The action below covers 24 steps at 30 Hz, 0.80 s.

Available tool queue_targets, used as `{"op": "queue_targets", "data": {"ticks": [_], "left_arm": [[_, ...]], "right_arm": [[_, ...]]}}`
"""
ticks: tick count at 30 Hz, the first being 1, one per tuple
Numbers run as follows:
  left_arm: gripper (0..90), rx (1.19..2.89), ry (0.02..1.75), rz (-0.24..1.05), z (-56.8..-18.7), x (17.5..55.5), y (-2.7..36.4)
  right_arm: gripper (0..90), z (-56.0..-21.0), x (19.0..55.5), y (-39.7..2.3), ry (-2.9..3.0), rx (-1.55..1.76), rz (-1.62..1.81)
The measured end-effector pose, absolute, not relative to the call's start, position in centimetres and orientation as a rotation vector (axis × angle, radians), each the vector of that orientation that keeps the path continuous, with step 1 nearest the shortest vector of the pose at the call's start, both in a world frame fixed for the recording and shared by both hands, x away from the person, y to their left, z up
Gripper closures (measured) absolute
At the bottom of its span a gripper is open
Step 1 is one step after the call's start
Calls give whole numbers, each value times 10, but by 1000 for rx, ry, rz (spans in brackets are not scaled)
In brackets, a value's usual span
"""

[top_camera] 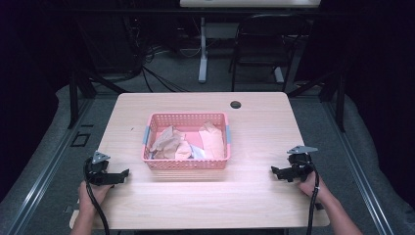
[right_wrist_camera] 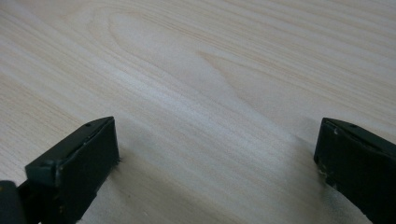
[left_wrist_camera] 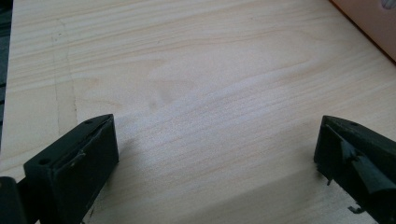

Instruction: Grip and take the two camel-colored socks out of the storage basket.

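High view: pink basket (top_camera: 186, 164) of crumpled cloths (top_camera: 169, 141) mid-bench, left gripper (top_camera: 119, 176) at 8 o'clock, right gripper (top_camera: 277, 172) at 4 (both resting).
Left gripper view: jaws wide, empty; basket corner (left_wrist_camera: 369, 23) at 1 o'clock.
Right gripper view: jaws wide, empty over bare bench (right_wrist_camera: 196, 70).
Approach the cloths from above, pinch a raised fold.

The pink basket (left_wrist_camera: 373, 23) is cut off at the left gripper view's corner; its crumpled contents (top_camera: 188, 142) are too small to identify.

Table (top_camera: 254, 196) brightly lit from above — surroundings near black; soft glare on wood, close views slightly soft.
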<state>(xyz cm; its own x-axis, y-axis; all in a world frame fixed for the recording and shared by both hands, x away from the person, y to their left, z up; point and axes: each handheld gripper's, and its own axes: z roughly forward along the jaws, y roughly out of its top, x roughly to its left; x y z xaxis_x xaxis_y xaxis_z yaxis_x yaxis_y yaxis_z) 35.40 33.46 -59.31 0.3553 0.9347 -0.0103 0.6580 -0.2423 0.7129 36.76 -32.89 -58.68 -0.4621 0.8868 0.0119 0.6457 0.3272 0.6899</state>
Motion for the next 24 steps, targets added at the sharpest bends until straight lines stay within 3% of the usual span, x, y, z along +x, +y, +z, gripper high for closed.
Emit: {"op": "queue_targets", "data": {"ticks": [12,24], "left_arm": [[0,2020,1388,549,-591,358,334],[2,2158,1439,515,-567,361,324]], "right_arm": [[0,-586,367,-324,2252,1338,893],[0,-587,366,-324,2251,1337,903]]}}
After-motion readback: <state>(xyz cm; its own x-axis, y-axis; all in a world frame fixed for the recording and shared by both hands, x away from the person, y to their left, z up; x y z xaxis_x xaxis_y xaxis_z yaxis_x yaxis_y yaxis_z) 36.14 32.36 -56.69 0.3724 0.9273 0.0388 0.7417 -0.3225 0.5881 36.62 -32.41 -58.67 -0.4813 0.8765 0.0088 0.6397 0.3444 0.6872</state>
